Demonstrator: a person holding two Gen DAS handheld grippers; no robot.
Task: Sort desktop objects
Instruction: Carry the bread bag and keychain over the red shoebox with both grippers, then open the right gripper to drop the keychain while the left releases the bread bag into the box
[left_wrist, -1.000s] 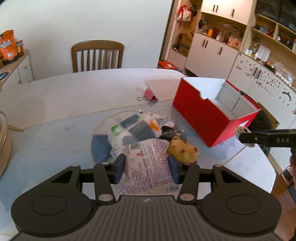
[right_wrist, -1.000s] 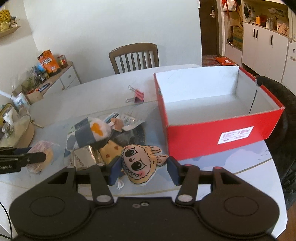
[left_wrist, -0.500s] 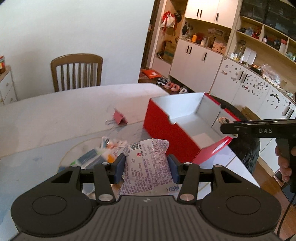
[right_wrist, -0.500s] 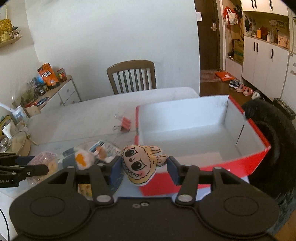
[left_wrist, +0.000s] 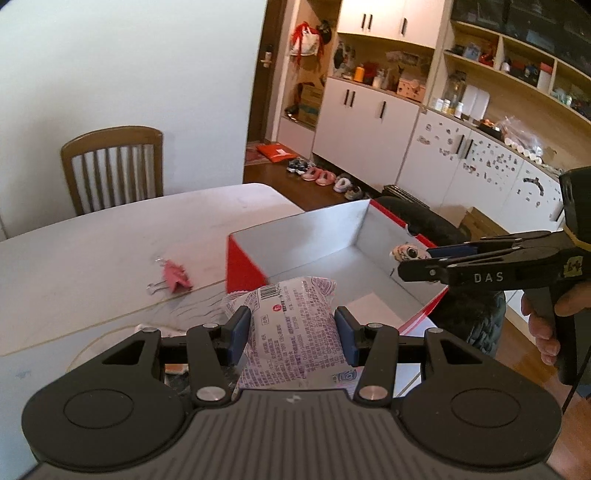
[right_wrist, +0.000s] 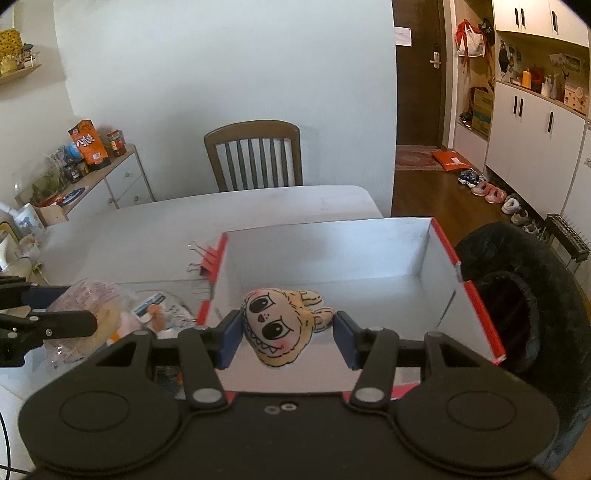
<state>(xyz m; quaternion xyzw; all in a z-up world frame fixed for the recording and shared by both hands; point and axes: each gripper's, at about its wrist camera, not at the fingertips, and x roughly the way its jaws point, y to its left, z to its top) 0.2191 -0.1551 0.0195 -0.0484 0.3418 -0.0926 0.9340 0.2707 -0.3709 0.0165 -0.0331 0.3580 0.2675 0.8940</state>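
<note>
Both grippers carry loads over the red box (right_wrist: 476, 302): left gripper (left_wrist: 291, 332) clamps the snack packet (left_wrist: 291, 328), right gripper (right_wrist: 288, 336) the plush toy (right_wrist: 284, 325) (box bare at twelve o'clock); lower before releasing.

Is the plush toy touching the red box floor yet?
Apart. Right wrist view: plush toy hangs in the right gripper, clear above the red box.

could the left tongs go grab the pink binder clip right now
Probably not yet: the left tongs are shut on the snack packet. The binder clip lies uncovered on the table beside the red box.
</note>
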